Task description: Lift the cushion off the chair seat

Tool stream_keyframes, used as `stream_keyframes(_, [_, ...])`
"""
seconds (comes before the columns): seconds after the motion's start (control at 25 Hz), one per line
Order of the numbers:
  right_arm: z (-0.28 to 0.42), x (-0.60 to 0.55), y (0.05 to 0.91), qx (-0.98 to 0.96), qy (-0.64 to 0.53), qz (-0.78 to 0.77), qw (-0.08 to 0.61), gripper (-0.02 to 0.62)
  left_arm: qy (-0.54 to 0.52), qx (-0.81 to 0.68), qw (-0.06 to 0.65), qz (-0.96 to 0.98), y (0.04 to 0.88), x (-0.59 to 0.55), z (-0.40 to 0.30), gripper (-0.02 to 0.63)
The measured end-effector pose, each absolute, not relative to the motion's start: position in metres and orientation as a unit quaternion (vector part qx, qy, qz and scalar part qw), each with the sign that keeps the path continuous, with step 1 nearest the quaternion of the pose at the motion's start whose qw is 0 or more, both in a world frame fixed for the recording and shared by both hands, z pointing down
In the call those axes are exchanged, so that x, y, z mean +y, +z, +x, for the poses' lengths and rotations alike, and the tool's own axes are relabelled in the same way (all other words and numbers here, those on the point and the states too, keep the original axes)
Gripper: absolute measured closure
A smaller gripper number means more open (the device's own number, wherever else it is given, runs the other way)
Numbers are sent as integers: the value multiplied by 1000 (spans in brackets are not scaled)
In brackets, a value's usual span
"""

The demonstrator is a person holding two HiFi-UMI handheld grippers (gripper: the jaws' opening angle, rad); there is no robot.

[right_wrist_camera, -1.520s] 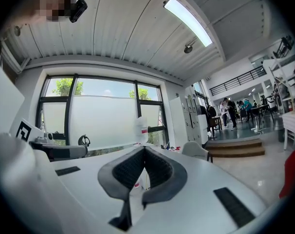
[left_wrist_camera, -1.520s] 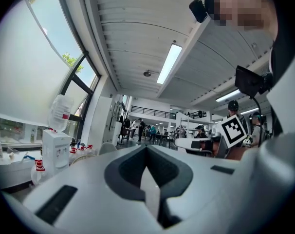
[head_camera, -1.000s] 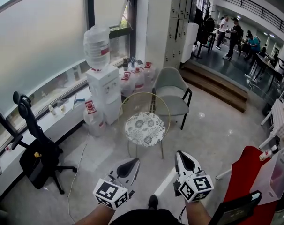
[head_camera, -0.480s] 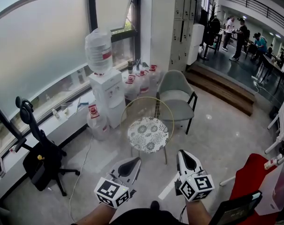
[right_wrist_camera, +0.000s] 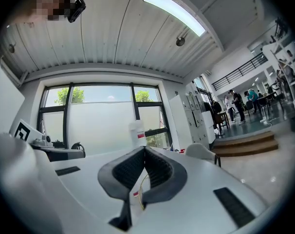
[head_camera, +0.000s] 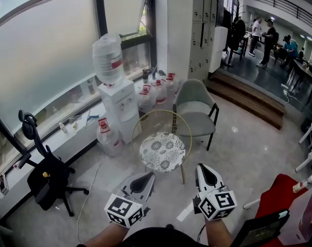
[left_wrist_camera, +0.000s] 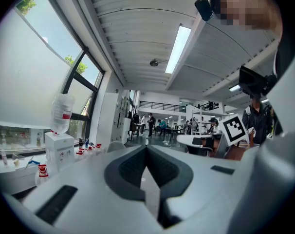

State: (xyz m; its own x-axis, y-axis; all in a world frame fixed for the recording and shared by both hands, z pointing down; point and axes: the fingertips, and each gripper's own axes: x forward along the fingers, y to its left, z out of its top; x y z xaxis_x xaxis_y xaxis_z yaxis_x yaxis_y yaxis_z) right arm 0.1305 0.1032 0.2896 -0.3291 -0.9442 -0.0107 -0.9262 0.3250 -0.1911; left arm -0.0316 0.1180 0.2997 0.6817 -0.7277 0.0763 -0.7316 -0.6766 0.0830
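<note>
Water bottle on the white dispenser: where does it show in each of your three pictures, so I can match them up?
Head view: water bottle upper left of centre, beside the window.
Left gripper view: water bottle at mid-left, small.
Right gripper view: water bottle near the middle, small.
Shared landmark: the grey armchair, to the right of the bottle in all three views.

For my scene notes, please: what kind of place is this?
Probably an office or shared workspace: a water dispenser by the window, a black swivel chair, and people standing on a raised floor behind.
</note>
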Motion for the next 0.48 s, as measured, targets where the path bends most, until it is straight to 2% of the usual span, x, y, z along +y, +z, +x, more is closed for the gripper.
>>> stream_keyframes(0.48, [180, 80, 300, 816, -85, -567, 72, 584, 27, -400, 46, 915, 299, 94, 18, 598])
